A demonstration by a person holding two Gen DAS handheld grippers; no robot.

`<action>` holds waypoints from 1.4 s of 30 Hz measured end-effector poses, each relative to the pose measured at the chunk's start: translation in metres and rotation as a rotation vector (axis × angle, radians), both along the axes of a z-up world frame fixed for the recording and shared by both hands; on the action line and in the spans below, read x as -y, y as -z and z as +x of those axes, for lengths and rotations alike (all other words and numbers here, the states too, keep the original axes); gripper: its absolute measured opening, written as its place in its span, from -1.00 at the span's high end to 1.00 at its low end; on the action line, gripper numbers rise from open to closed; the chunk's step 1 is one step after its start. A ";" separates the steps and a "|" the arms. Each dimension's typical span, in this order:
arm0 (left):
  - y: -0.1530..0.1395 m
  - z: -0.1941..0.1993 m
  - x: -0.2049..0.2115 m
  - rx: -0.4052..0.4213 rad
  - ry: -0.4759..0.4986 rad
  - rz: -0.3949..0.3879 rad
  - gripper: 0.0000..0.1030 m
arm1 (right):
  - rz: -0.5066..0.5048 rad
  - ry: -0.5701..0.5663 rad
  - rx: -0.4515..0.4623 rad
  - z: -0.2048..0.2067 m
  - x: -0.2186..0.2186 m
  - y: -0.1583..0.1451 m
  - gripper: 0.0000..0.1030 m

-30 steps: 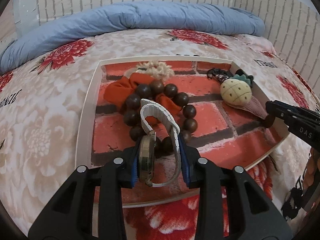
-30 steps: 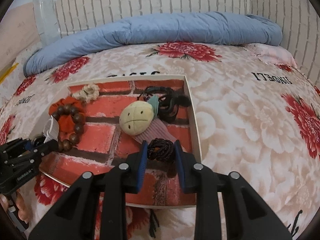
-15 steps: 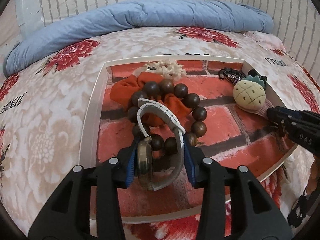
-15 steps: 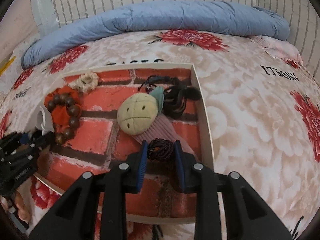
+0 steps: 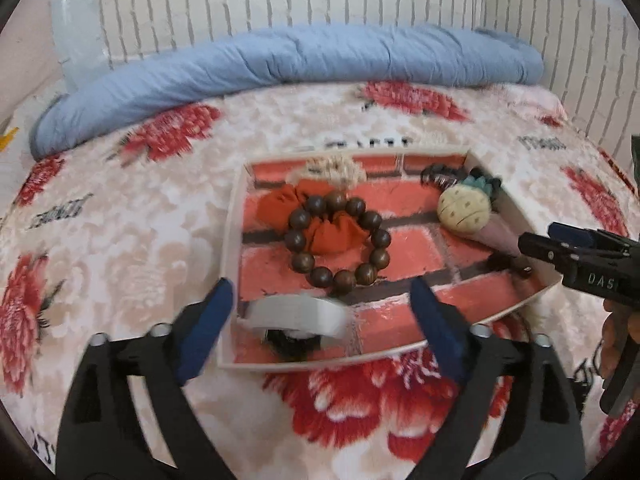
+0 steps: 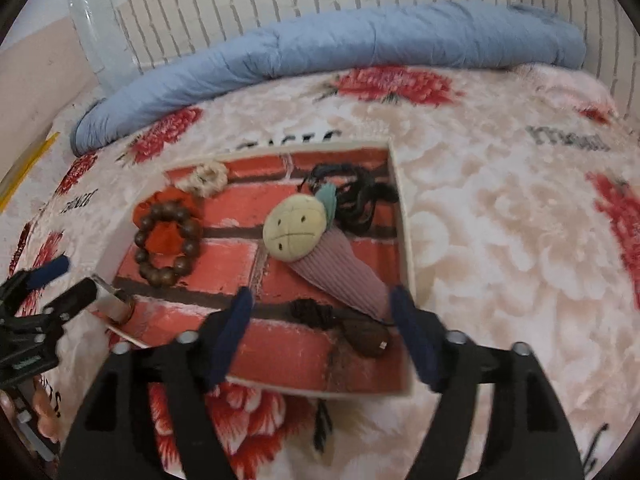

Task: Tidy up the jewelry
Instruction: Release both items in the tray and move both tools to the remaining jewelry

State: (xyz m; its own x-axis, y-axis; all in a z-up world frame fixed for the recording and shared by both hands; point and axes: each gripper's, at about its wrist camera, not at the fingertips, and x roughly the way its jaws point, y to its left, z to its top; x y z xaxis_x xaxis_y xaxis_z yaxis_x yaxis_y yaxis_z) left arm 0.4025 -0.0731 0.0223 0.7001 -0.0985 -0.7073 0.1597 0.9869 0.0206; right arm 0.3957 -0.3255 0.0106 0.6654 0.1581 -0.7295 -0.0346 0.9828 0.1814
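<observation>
A shallow white-rimmed tray [image 5: 231,248] with a red brick-print floor lies on the bed; it also shows in the right wrist view [image 6: 404,224]. My left gripper [image 5: 320,320] is open just above the tray's near edge, over a white-strapped watch [image 5: 296,314] lying in the tray. My right gripper [image 6: 320,332] is open above the tray's near right corner, over a dark braided cord with a brown pendant [image 6: 362,332]. In the tray are a wooden bead bracelet [image 5: 338,242] on an orange scrunchie [image 5: 332,232], and a pineapple plush charm [image 6: 296,228].
A cream crochet piece [image 5: 336,170] and black cords [image 6: 356,196] lie at the tray's far side. A floral blanket [image 6: 500,220] covers the bed. A rolled blue quilt [image 5: 280,60] lies at the back, against a brick-patterned wall.
Both grippers have opened and drawn back. The watch left my left gripper and lies in the tray. The braided cord left my right gripper and lies in the tray.
</observation>
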 end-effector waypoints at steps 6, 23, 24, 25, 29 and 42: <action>-0.033 -0.041 -0.004 0.051 -0.015 0.009 -0.90 | -0.031 0.018 0.074 -0.042 0.006 -0.032 -0.82; -0.044 -0.139 -0.012 0.072 -0.055 0.029 -0.90 | -0.142 0.037 0.097 -0.138 0.016 -0.036 -0.91; -0.043 -0.141 -0.011 0.071 -0.056 0.031 -0.90 | -0.144 0.039 0.092 -0.141 0.017 -0.033 -0.91; -0.039 -0.145 -0.010 0.069 -0.057 0.031 -0.90 | -0.145 0.040 0.086 -0.144 0.018 -0.030 -0.91; -0.027 -0.155 -0.006 0.061 -0.065 0.019 -0.90 | -0.163 0.046 0.069 -0.156 0.019 -0.015 -0.91; 0.020 -0.165 0.010 -0.024 -0.085 0.046 -0.90 | -0.193 0.087 0.014 -0.171 0.026 0.025 -0.91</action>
